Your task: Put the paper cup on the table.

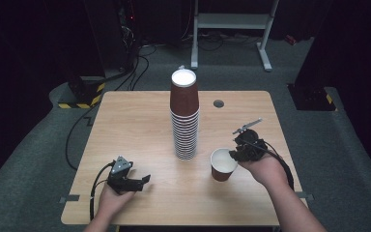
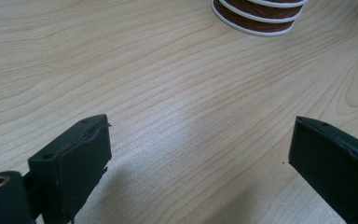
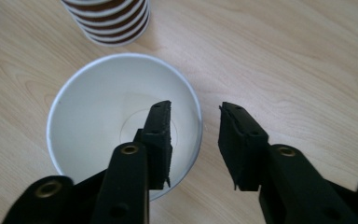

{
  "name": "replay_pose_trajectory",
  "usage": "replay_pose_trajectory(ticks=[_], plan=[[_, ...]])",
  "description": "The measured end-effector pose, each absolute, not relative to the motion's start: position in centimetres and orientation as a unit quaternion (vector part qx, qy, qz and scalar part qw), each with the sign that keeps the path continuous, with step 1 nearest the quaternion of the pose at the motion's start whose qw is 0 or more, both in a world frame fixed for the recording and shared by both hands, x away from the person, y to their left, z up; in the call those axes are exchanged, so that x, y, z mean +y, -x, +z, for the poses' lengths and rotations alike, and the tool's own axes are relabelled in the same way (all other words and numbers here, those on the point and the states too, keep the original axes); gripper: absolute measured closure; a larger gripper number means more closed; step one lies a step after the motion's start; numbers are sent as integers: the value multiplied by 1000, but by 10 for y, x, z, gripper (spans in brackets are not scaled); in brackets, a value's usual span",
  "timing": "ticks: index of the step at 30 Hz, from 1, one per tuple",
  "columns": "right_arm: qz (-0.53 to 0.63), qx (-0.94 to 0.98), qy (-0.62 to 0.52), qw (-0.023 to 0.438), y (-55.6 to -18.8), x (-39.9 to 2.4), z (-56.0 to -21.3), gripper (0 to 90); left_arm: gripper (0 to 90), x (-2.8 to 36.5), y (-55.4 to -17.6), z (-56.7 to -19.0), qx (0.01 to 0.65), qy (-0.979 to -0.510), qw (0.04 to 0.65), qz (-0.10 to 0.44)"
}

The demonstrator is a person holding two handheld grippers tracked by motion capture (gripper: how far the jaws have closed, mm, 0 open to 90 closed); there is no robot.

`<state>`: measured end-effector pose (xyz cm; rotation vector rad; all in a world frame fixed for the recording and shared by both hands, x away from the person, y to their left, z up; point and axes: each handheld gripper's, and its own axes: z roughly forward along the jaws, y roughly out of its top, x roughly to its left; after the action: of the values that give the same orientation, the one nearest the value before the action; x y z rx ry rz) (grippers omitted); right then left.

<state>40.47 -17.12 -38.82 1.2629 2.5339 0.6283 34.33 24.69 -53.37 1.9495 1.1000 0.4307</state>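
High view: a single brown paper cup [image 1: 223,164] stands upright on the worktop [image 1: 140,121], mouth up and its long axis vertical, near the right edge and towards the front. Its white inside carries no print, and I can read no brand or writing on its wall. Just to its left, about mid-worktop, a tall stack of brown cups [image 1: 184,116] stands mouth down, white rims banding its lower half and a white base on top.

Right gripper view: the right hand-held gripper [image 3: 196,135] points down over the single cup's right rim, one jaw inside the mouth and the other outside. The jaws are parted and look clear of the wall, so the cup seems released, though the angle makes contact hard to judge.

Left gripper view: the left hand-held gripper [image 2: 200,154] is spread wide with bare wood between its jaws. It sits low near the front-left corner, aimed at the foot of the stack.
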Motion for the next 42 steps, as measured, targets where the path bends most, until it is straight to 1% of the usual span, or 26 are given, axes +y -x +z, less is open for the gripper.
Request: replay_pose_trajectory(ticks=[4, 9, 14, 18, 22, 27, 35, 37, 42], plan=[[238, 853, -445, 132, -402, -179, -379, 550, 62, 247, -343, -534, 438, -778, 417, 172], [252, 835, -464, 153, -399, -196, -375, 507, 71, 246, -344, -534, 436, -781, 414, 170], [257, 818, -480, 183, -395, -214, -380, 495, 90, 245, -344, -534, 436, -785, 408, 166], [261, 808, -490, 198, -393, -228, -389, 489, 97, 244, -344, -535, 436, -787, 404, 169], [262, 800, -498, 209, -390, -240, -401, 474, 98, 243, -344, -535, 436, -788, 400, 170], [266, 789, -507, 222, -386, -254, -421, 426, 103, 243, -344, -535, 436, -789, 398, 172], [279, 764, -528, 244, -377, -274, -465, 349, 118, 241, -346, -535, 437, -792, 391, 169], [281, 761, -529, 250, -374, -276, -475, 345, 120, 241, -346, -536, 439, -793, 387, 169], [294, 753, -534, 248, -371, -278, -499, 320, 120, 239, -347, -536, 443, -795, 378, 170]])
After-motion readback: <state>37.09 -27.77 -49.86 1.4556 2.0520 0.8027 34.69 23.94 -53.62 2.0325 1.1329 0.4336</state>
